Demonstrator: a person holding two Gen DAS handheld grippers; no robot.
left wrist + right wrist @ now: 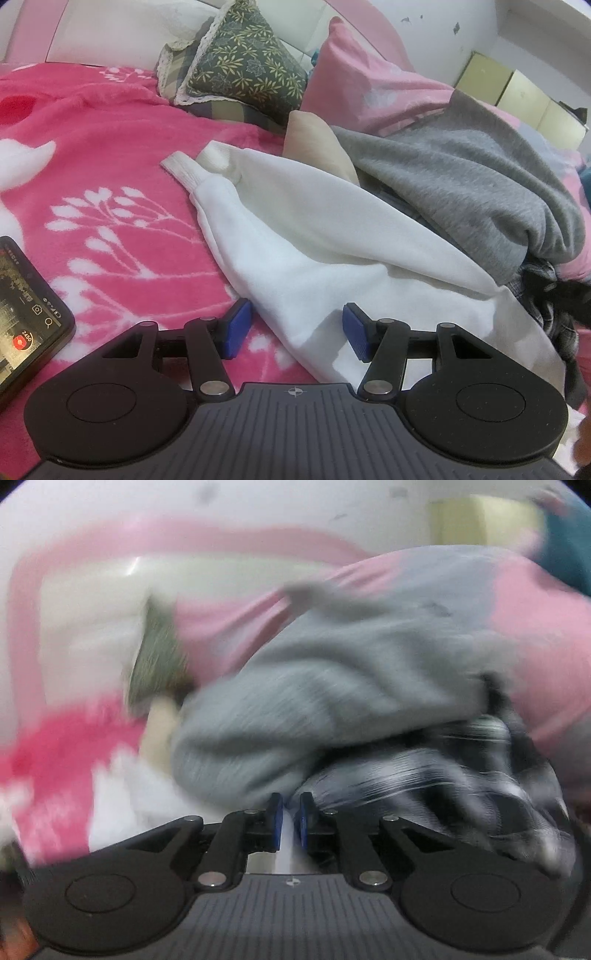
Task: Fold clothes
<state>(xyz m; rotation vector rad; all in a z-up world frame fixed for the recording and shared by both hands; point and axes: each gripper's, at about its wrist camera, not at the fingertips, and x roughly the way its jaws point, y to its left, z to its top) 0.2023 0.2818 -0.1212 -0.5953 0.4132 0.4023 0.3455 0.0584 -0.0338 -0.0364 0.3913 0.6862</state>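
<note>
White garment [314,251] lies on the pink blanket [110,147] of the bed, its long axis running from the two ribbed cuffs, far left, toward the near right. Left gripper [297,332] hovers half-open astride its near edge, pads clear, likely to pin it. Right gripper [289,821] is pinched nearly closed on a white fold, probably drawing it from under the grey pile [480,184].

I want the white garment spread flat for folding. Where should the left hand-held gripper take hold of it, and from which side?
Probably grip the white garment at its near edge, lying between the open fingers of the left hand-held gripper. Come straight forward and low over the pink blanket: that edge is thin, flat and free, while its far right side is tucked under the grey garment.
</note>
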